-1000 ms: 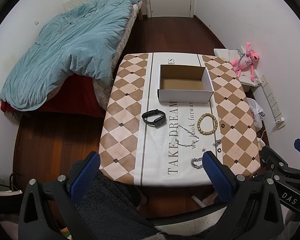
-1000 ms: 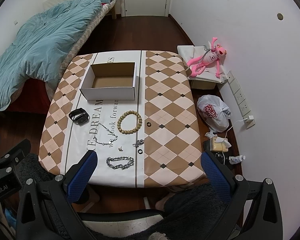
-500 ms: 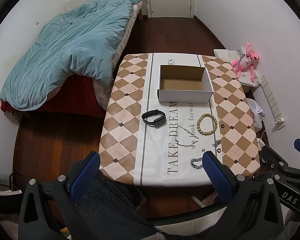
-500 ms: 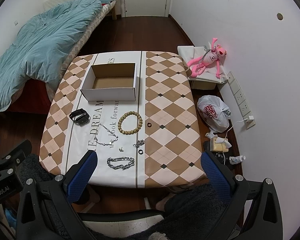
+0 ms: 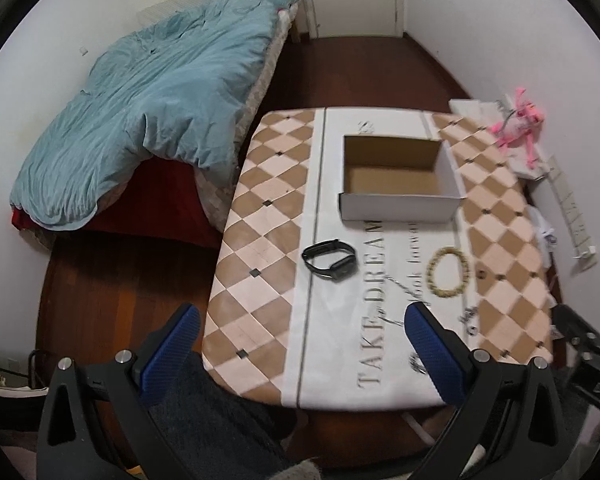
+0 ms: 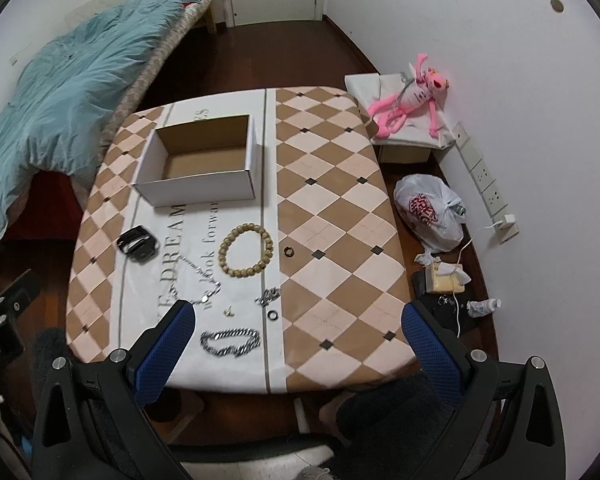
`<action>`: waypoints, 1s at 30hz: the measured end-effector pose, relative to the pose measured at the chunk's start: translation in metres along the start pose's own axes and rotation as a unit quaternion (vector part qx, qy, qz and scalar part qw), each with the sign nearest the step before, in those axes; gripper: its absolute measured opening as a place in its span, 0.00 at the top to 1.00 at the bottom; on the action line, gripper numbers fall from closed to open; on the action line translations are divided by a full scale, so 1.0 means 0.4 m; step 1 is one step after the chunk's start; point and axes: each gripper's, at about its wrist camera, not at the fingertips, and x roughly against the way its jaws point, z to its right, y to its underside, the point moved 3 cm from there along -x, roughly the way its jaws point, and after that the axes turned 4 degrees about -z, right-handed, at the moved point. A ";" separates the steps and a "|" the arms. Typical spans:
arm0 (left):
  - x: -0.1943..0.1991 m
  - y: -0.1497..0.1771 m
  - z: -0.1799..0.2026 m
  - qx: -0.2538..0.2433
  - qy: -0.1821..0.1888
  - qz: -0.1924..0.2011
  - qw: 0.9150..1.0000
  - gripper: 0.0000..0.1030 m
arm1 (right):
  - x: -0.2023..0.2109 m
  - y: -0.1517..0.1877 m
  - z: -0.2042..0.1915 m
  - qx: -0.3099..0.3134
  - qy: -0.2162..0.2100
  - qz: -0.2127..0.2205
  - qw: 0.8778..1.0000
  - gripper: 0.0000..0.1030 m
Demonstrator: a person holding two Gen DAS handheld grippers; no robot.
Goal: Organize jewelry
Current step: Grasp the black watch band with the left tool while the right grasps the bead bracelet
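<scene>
Currently both tools hang above the near edge of the surface [image 6: 332, 184], empty: the left tool [image 5: 300, 352] has its blue fingers [image 5: 170, 354] spread wide apart, and the right tool [image 6: 296, 350] stands just as wide. A box [image 6: 204, 160] with white walls sits open toward the far edge, on the white middle strip of the checkered cloth. Nearer than the box, toward the left edge, lies a black band [image 6: 137, 243]; in the left view the band [image 5: 331, 259] lies beyond the gap between the fingers. A bead bracelet [image 6: 246, 251] lies in a ring near the middle, and a small dark ring [image 6: 288, 251] lies just beside it on the right. A thin chain [image 6: 196, 280] trails between the band and the near edge. Nearer still come a tiny stud [image 6: 230, 312], a small silver clump [image 6: 268, 296] and a second dark ring [image 6: 273, 315], all apart from each other. A heavy chain [image 6: 230, 341] lies closest to the near edge, between the right tool's fingers in its view. A bed [image 6: 60, 80] with a blue quilt stands left of the surface; a pink toy [image 6: 414, 98] and a bag [image 6: 430, 212] lie on the right.
</scene>
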 end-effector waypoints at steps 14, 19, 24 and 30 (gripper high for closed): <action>-0.354 -0.092 -0.026 0.034 -0.014 -0.119 0.992 0.01 | -0.406 -0.118 -0.049 -0.006 -0.030 -0.105 0.994 0.42; -0.459 -0.103 -0.059 0.077 0.010 -0.168 0.983 0.13 | -0.494 -0.148 -0.062 -0.010 -0.033 -0.130 0.991 0.43; -0.540 -0.101 -0.083 0.106 0.030 -0.201 0.973 0.18 | -0.547 -0.170 -0.074 -0.008 -0.034 -0.146 0.989 0.42; -0.595 -0.090 -0.081 0.110 0.049 -0.213 0.970 0.50 | -0.578 -0.176 -0.080 0.004 -0.029 -0.153 0.988 0.43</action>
